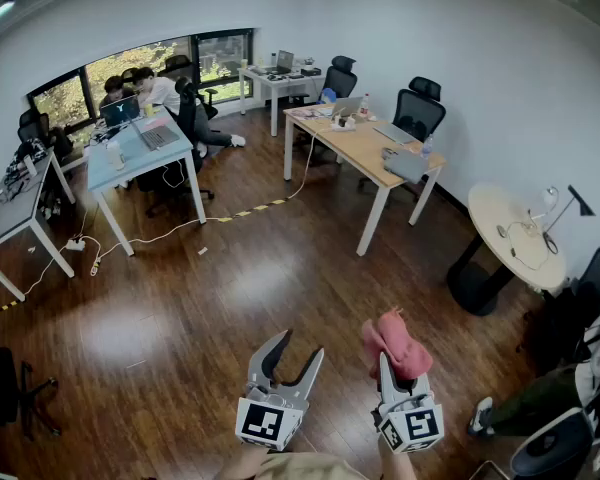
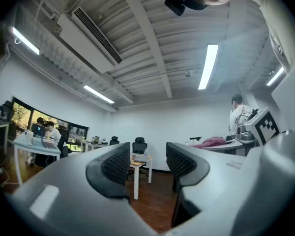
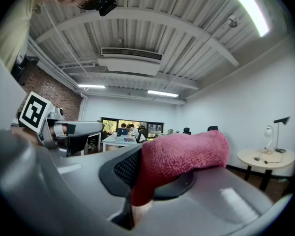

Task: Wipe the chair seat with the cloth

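My right gripper (image 1: 388, 360) is shut on a pink-red cloth (image 1: 395, 341), which bunches out over its jaws at the bottom of the head view. In the right gripper view the cloth (image 3: 179, 157) covers the right jaw and fills the gap. My left gripper (image 1: 294, 356) stands open beside it, nothing between its jaws (image 2: 146, 163). Both are held above the wooden floor. Black office chairs stand far off by the desks: one (image 1: 418, 113) behind the wooden desk, another (image 1: 340, 76) further back. A dark chair (image 1: 550, 446) shows partly at the bottom right.
A long wooden desk (image 1: 365, 153) with laptops stands ahead. A blue desk (image 1: 130, 158) with two seated people is at the left, a round white table (image 1: 515, 233) with a lamp at the right. Cables and tape cross the floor (image 1: 210, 218).
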`<state>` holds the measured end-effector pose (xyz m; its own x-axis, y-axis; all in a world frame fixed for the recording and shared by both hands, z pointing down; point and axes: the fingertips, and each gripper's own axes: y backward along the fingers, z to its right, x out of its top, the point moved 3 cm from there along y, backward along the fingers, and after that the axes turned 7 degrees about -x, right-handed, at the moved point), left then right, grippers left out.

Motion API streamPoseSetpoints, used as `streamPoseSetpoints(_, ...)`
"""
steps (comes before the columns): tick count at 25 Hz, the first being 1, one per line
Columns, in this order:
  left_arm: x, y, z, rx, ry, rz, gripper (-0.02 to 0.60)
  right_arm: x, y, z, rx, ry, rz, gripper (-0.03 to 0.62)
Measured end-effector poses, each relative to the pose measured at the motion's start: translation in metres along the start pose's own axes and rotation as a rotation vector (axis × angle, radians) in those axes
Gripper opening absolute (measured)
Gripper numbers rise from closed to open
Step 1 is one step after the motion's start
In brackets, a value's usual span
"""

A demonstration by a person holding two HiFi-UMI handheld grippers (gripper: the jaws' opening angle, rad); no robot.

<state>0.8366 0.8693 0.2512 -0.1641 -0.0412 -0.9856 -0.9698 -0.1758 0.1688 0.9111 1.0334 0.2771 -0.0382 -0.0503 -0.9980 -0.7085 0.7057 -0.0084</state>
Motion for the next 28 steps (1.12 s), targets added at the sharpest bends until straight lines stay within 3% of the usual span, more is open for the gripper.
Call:
streamPoseSetpoints(5, 0.01, 0.044, -0.092, 0.09, -0.063, -0.021, 0.238, 0.005, -0.067, -0.088, 0.141, -0.1, 0.006, 0.018)
streamPoseSetpoints(11, 0.013, 0.123, -0.183, 0.42, -0.088, -0.053, 0.241, -0.003, -0.134, -0.21, 0.498, -0.066, -0.045, 0.02)
streamPoseSetpoints(17, 0.004, 0.178, -0.233, 0.709, -0.102, -0.14, 0.235, -0.012, -0.195, -0.278, 0.795, -0.076, -0.078, 0.023)
streamPoseSetpoints(28, 0.025, 0.231, -0.253, 1.19, -0.184, -0.112, 0.221, 0.001, -0.268, -0.39, 1.31, -0.103, -0.016, 0.025)
